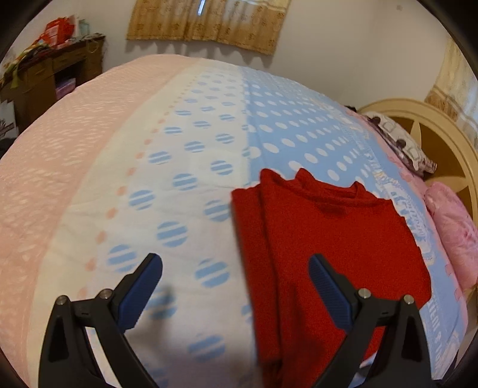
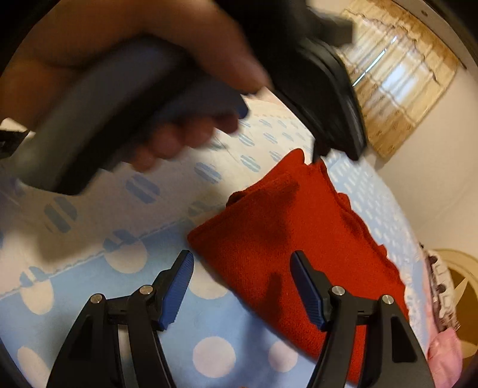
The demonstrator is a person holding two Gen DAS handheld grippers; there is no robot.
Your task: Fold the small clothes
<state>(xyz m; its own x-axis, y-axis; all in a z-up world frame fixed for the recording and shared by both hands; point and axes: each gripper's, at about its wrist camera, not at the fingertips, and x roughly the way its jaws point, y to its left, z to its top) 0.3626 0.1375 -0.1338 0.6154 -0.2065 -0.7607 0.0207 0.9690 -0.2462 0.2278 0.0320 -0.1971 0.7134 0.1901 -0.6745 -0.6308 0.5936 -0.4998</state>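
Observation:
A red knitted garment (image 1: 322,244) lies folded flat on the bed, collar toward the far side. My left gripper (image 1: 233,258) hovers open above its left edge, one finger over the garment and the other over the dotted bedsheet (image 1: 179,167). In the right wrist view the red garment (image 2: 286,238) shows as a folded slab. My right gripper (image 2: 241,253) stands open over its near corner with nothing between the pads. A blurred hand (image 2: 179,38) holds the other gripper's handle (image 2: 104,104) above the garment's far side.
The bed carries a pink, white and blue dotted cover. A pink pillow (image 1: 454,235) and a patterned pillow (image 1: 400,140) lie by the cream headboard (image 1: 433,125) on the right. A wooden desk (image 1: 50,74) with clutter stands far left, below a curtain (image 1: 209,21).

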